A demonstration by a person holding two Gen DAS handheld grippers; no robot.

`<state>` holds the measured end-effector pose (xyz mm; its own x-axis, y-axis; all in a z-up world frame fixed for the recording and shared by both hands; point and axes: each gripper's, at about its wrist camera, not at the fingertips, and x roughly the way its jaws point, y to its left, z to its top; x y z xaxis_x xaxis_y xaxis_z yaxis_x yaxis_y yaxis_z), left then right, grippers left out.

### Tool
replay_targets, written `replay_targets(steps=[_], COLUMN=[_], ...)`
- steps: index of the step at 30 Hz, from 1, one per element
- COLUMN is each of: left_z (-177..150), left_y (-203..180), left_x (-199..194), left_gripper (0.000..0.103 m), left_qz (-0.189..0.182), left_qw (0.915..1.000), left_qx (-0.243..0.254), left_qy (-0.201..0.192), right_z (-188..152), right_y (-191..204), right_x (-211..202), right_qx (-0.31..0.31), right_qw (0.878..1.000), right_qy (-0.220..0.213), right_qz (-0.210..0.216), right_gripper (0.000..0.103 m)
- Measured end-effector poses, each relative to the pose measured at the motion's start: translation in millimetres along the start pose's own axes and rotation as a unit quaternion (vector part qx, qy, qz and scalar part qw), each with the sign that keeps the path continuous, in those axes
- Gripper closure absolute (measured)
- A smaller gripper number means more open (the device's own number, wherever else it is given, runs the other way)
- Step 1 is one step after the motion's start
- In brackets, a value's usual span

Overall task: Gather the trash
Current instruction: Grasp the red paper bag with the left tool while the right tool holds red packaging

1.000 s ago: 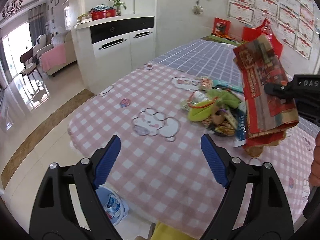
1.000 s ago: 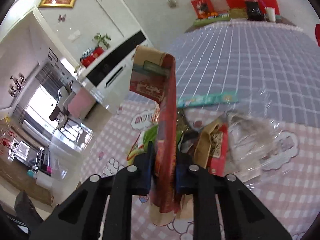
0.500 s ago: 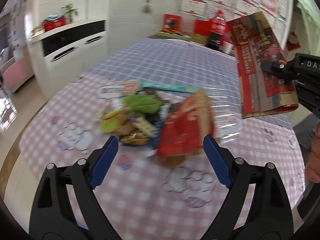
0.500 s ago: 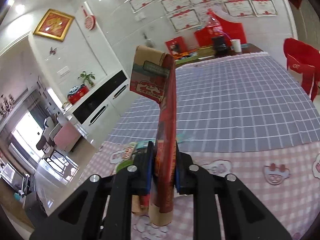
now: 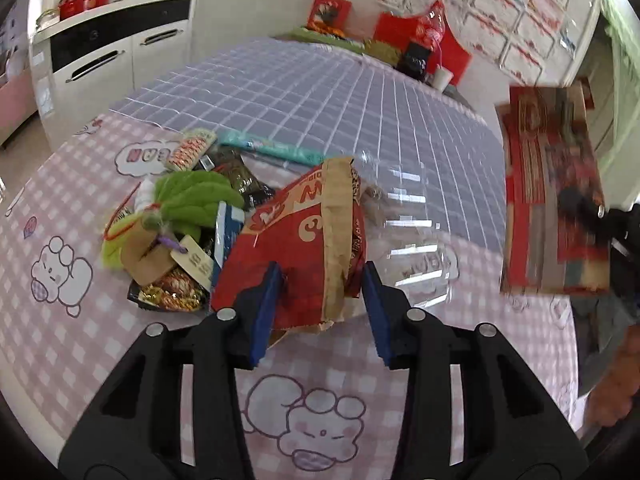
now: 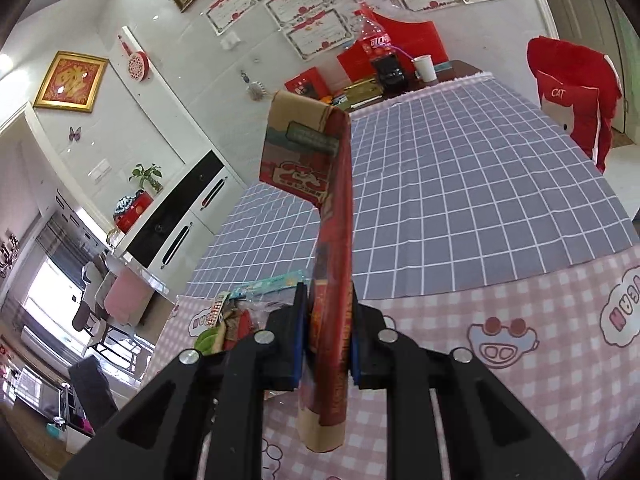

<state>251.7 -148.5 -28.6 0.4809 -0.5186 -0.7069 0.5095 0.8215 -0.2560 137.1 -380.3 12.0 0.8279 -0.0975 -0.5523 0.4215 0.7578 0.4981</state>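
Note:
A pile of trash lies on the pink checked tablecloth (image 5: 120,360): a red and brown paper bag (image 5: 304,248), a green wrapper (image 5: 192,200), a clear plastic bag (image 5: 408,248) and several small wrappers. My left gripper (image 5: 322,308) is open, its blue pads on either side of the red paper bag's near edge. My right gripper (image 6: 328,340) is shut on a flattened red paper bag (image 6: 332,248) and holds it upright above the table; that bag also shows at the right in the left wrist view (image 5: 552,200).
A grey-blue checked cloth (image 5: 312,92) covers the far half of the table. A soda bottle (image 6: 374,46), a paper cup (image 6: 424,68) and red items stand at the far end. A red chair cover (image 6: 576,92) is at right, a white cabinet (image 5: 104,52) at left.
My left gripper has swung from the table's edge toward the pile and come close, its jaws now narrower around the red paper bag. My right gripper has lifted its flattened bag up and to the right.

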Motion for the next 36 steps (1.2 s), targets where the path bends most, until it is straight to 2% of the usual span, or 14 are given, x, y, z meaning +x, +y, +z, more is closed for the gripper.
replay_targets(steps=[2, 3, 4, 13, 18, 21, 25, 29, 31, 32, 33, 34, 35, 36], left_z=[-1, -2, -3, -5, -6, -8, -11, -13, -18, -20, -24, -28, -33, -39], left_y=[-3, -6, -8, -3, 5, 16, 33, 46, 51, 53, 56, 57, 58, 59], left_x=[-11, -15, -20, -42, -70, -93, -119, -143, -148, -148, -145, -141, -138, -136], left_gripper=[0.074, 0.086, 0.091, 0.091, 0.091, 0.091, 0.095, 0.095, 0.094, 0.093, 0.072, 0.027, 0.013, 0.011], left_qz=[0.011, 0.017, 0.026, 0.046, 0.039, 0.055, 0.066, 0.086, 0.07, 0.068, 0.07, 0.068, 0.059, 0.05], left_qw=[0.9996, 0.9991, 0.9984, 0.9964, 0.993, 0.9857, 0.9776, 0.9703, 0.9742, 0.9755, 0.9775, 0.9798, 0.9809, 0.982], left_qx=[0.011, 0.016, 0.022, 0.024, 0.012, -0.009, -0.032, -0.029, -0.008, -0.006, -0.006, 0.001, 0.009, 0.016], left_qy=[-0.026, -0.036, -0.045, -0.067, -0.111, -0.159, -0.197, -0.224, -0.215, -0.209, -0.199, -0.188, -0.185, -0.181], right_z=[0, -2, -1, -7, -7, -8, -13, -22, -27, -30, -33, -35, -37, -39], right_y=[1, 0, 1, 14, 22, 33, 56, 84, 95, 101, 105, 107, 109, 110], right_x=[-1, -2, -3, -12, -15, -18, -21, -21, -19, -18, -17, -15, -15, -14], right_qx=[0.0, -0.001, -0.001, -0.012, -0.018, -0.026, -0.047, -0.073, -0.084, -0.089, -0.09, -0.092, -0.093, -0.093], right_qw=[1.0, 1.0, 1.0, 1.0, 0.999, 0.999, 0.997, 0.994, 0.992, 0.991, 0.991, 0.99, 0.99, 0.99], right_qy=[0.001, 0.0, 0.0, -0.002, -0.002, -0.003, -0.003, 0.007, 0.013, 0.019, 0.023, 0.026, 0.029, 0.031], right_qz=[0.001, 0.003, 0.005, 0.024, 0.03, 0.041, 0.059, 0.083, 0.091, 0.097, 0.101, 0.103, 0.105, 0.103], right_gripper=[0.086, 0.086, 0.086, 0.086, 0.086, 0.086, 0.086, 0.086, 0.086, 0.085, 0.085, 0.085, 0.085, 0.085])
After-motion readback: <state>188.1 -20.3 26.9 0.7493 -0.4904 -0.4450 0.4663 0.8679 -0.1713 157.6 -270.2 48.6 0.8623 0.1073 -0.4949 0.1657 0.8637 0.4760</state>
